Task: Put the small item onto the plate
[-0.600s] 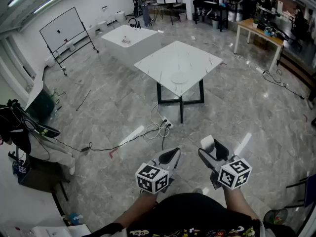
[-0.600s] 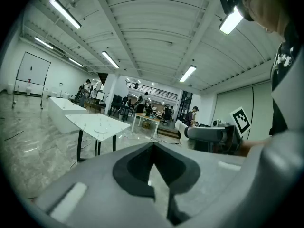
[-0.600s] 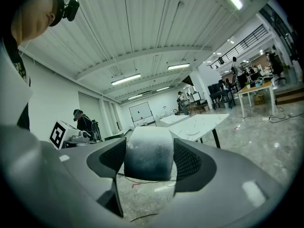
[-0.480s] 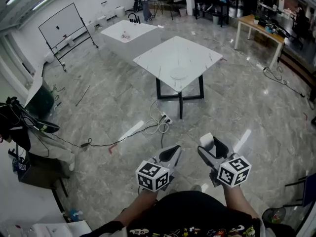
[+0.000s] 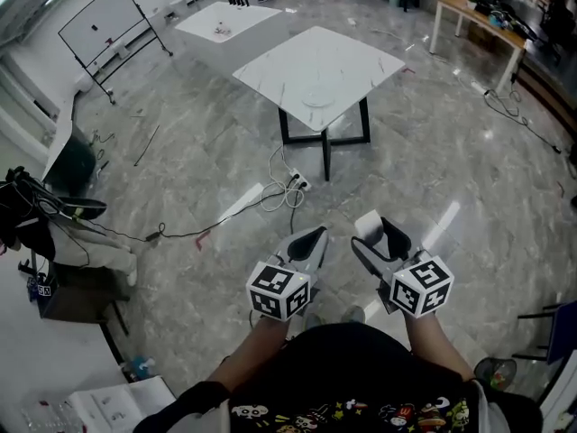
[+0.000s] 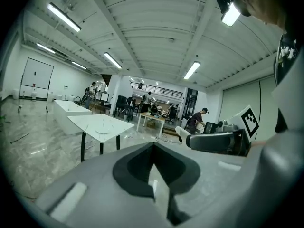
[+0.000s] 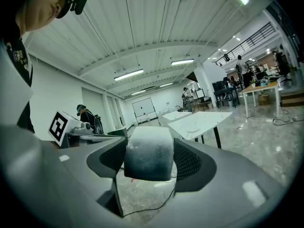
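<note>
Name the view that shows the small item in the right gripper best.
The right gripper view: the small item fills the centre, clamped in the right gripper. The head view shows only its white top; the left gripper view, just a white end.

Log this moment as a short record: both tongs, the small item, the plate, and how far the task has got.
left tongs: shut, nothing between them
right tongs: shut on the small item, a pale rounded block
plate: on the white table, toward its near side
position: person stands on the floor well short of the table, both tongs held low in front of the body
task status: item held in the right tongs, not yet on the plate
</note>
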### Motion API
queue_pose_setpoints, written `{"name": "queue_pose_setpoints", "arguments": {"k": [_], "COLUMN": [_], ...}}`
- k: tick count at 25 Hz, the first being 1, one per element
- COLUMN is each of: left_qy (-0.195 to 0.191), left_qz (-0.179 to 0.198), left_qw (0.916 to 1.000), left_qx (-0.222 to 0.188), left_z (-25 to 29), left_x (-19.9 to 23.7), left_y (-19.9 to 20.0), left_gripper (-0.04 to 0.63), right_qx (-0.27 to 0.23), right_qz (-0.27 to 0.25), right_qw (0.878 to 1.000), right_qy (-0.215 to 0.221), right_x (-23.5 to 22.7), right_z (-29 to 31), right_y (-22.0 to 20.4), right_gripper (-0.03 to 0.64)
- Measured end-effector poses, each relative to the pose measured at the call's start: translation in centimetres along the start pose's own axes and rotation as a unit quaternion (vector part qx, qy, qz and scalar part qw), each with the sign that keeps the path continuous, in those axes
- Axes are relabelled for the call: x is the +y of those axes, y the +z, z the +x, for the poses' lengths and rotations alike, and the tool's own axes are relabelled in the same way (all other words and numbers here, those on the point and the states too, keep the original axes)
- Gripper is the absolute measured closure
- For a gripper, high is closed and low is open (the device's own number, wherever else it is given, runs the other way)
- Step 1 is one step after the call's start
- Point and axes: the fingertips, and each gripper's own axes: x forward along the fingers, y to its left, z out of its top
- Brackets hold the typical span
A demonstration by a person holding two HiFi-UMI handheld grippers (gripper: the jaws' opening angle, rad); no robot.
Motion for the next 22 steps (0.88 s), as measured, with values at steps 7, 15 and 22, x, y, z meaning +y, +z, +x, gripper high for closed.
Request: {"name": "queue_pose_setpoints", "arguments": {"k": [7,15,22], "left_qy": [0.013,0.031,0.028], "left_qz": [0.005,-0.007,-0.009], "left_qw": [0.9999,0.9995,0.9996], "left_qx": [0.001,0.004,0.004], "left_z": [2.6,3.9,6.4], "left_x": [-1.5,-1.5,0.5], "left_y": [0.0,-1.3,-1.1], "left_gripper": [0.595,0.595,0.595], "right_qx": [-0.003,0.006,0.011], "right_qz": [-0.012,-0.016,-0.014], "right_qw": [1.000,0.999,0.999], "right_qy": [0.019,0.036,0.031], "right_x": [-2.4,-4.1,-5.6], "right_z": [-1.2,-0.7,1.3], "right_y": [0.5,0.1,0.3], "right_gripper": [0.278,0.278,0.278]}}
